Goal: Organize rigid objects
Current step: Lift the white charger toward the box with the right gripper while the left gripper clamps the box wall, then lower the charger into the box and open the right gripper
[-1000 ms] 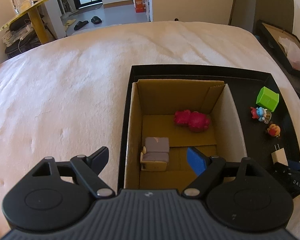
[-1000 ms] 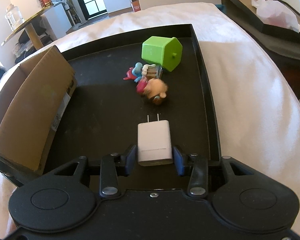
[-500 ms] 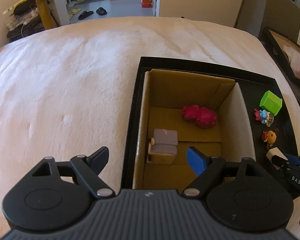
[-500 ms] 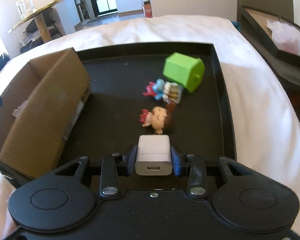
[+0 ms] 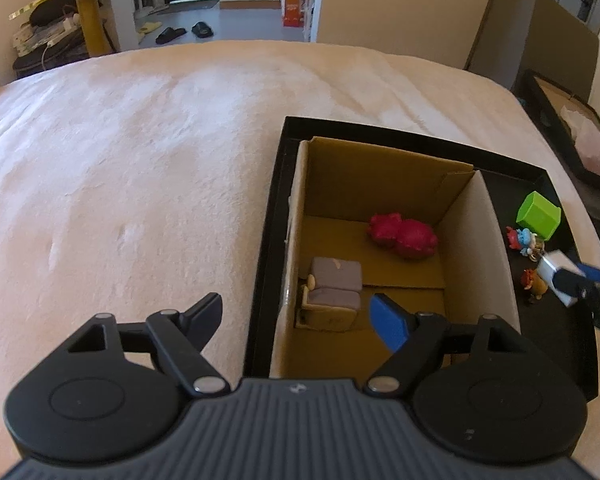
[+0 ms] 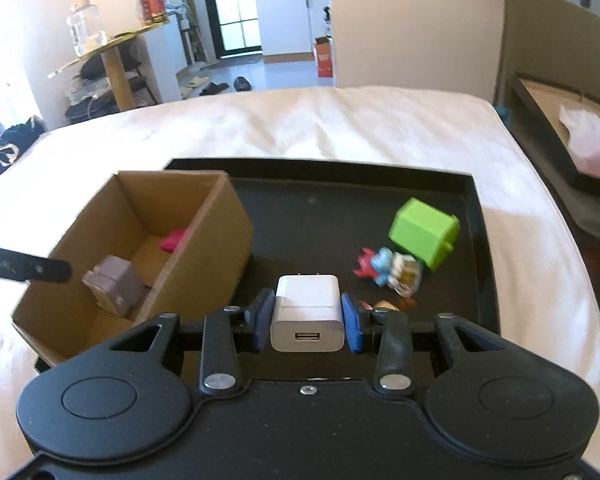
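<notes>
My right gripper (image 6: 307,317) is shut on a white USB charger (image 6: 308,312) and holds it above the black tray (image 6: 320,200), right of the open cardboard box (image 6: 204,248). The left wrist view shows the same charger (image 5: 552,268) at the right edge. Inside the box (image 5: 476,248) lie a red toy (image 5: 402,234) and a grey toy sofa (image 5: 334,284). A green cube (image 6: 424,232), a blue-and-red figurine (image 6: 384,268) and an orange figurine (image 5: 534,282) rest on the tray. My left gripper (image 5: 296,308) hovers over the box's near left wall, jaws wide, closing slightly, holding nothing.
The tray (image 5: 268,240) sits on a cream bed cover (image 5: 140,180) that stretches far to the left. A second black tray with cardboard and paper (image 6: 572,140) stands off the bed at the right. A yellow side table (image 6: 112,56) is at the back left.
The right gripper has lifted the charger off the tray and carried it up and toward the box. The left gripper has drifted slightly, so the box sits further right in its view.
</notes>
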